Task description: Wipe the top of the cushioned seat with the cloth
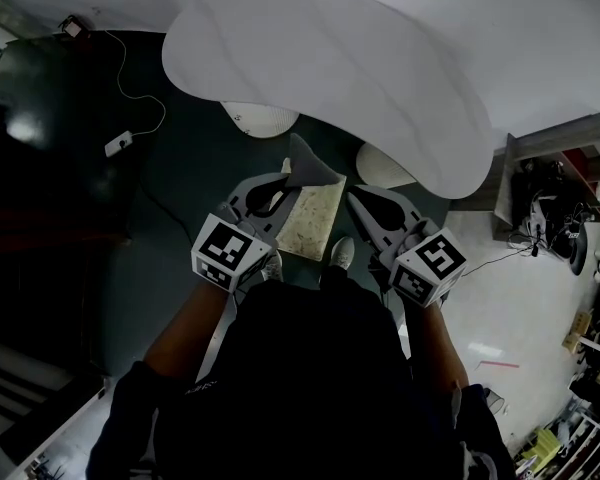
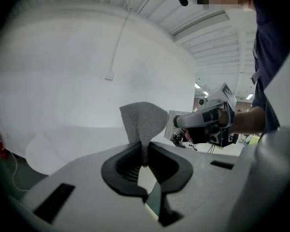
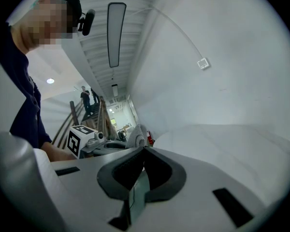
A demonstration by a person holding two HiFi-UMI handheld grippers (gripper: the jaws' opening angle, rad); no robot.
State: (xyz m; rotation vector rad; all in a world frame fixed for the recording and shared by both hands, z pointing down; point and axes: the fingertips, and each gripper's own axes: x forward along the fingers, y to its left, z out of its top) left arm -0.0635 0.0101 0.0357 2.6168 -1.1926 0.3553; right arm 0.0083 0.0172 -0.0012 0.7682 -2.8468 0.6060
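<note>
The cloth is pinched between the jaws of the left gripper, which are closed tight on its lower end. In the left gripper view the grey mesh cloth is seen rising from the left gripper and fanning out above the tips. The right gripper is held just beside it, to the right, with the two pointed roughly the same way. In the right gripper view the jaws of the right gripper are seen pressed together with nothing between them, and the cloth shows beyond them at the left.

The seat, a wide white curved form, is spread across the upper part of the head view, ahead of both grippers. The cloth's upper tip is seen at the seat's near edge (whether it touches cannot be told). Neither gripper is laid on the seat's top.

A beige panel is seen below and between the grippers, with two shoes at its near side. A thin cable is trailed over the dark floor to the left, and a shelf is seen at the right.
</note>
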